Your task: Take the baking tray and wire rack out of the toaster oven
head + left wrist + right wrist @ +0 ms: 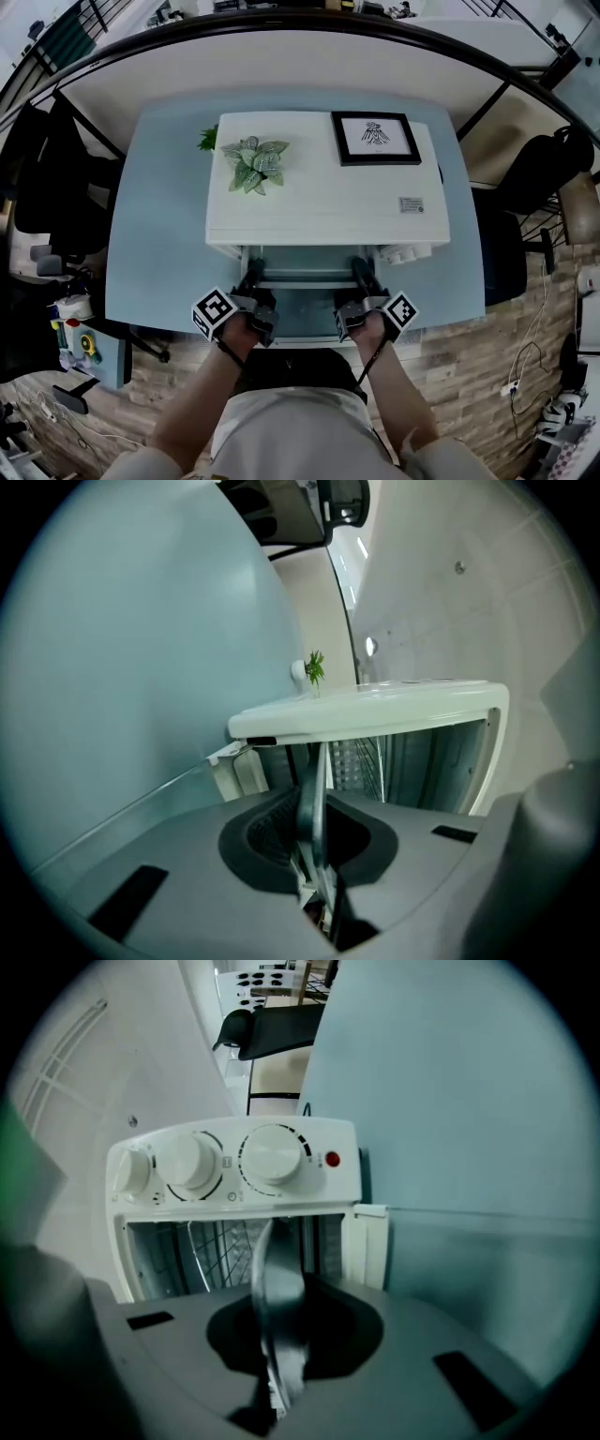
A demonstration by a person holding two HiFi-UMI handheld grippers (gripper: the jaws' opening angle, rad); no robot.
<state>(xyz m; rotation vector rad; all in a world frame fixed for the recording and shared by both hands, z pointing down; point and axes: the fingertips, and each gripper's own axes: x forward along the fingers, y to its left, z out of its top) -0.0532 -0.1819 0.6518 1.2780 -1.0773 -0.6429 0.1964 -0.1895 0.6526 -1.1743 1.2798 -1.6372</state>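
Note:
The white toaster oven (319,187) stands on a pale blue table with its door (305,317) folded down toward me. My left gripper (251,274) and right gripper (362,272) both reach into the oven mouth. Each is shut on the rim of the metal baking tray (306,279). In the left gripper view the thin tray rim (317,780) stands edge-on between the pads of the left gripper (314,829). The right gripper (281,1335) pinches the shiny rim (277,1283) the same way. The wire rack (211,1246) sits inside the oven behind the tray, its wires (364,766) partly visible.
A potted plant (253,164) and a framed picture (375,138) rest on the oven's top. The control knobs (272,1157) are on the oven's right side. The table (159,216) has bare surface left and right of the oven; chairs and clutter stand around it.

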